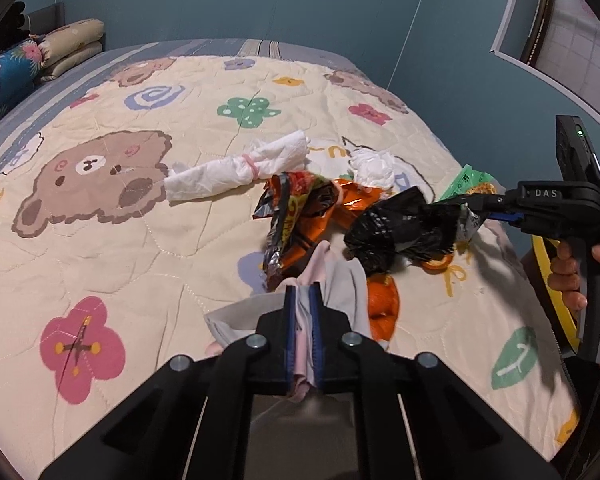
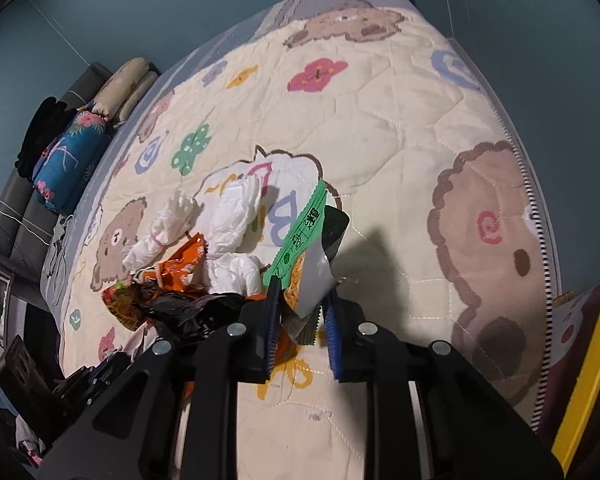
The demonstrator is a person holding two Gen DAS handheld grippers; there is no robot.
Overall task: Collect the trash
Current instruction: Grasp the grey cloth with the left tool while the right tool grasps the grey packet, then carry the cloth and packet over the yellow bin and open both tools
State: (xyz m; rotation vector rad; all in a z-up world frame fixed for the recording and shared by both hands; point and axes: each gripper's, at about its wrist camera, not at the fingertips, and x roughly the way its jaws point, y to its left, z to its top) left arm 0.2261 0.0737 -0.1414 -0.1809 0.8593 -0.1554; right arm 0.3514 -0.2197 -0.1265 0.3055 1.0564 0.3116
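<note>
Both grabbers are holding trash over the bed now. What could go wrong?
1. The right gripper seems to pinch only a corner of the green-and-white wrapper, so it might slip out.
2. The black bag hangs right beside that gripper and could get dragged along or dropped.
3. The left gripper is shut on thin pale plastic lying over orange peel; lifting might scatter it.

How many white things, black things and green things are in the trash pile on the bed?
White bundles: 2
Black bag: 1
Green packet: 1
Total: 4
</note>
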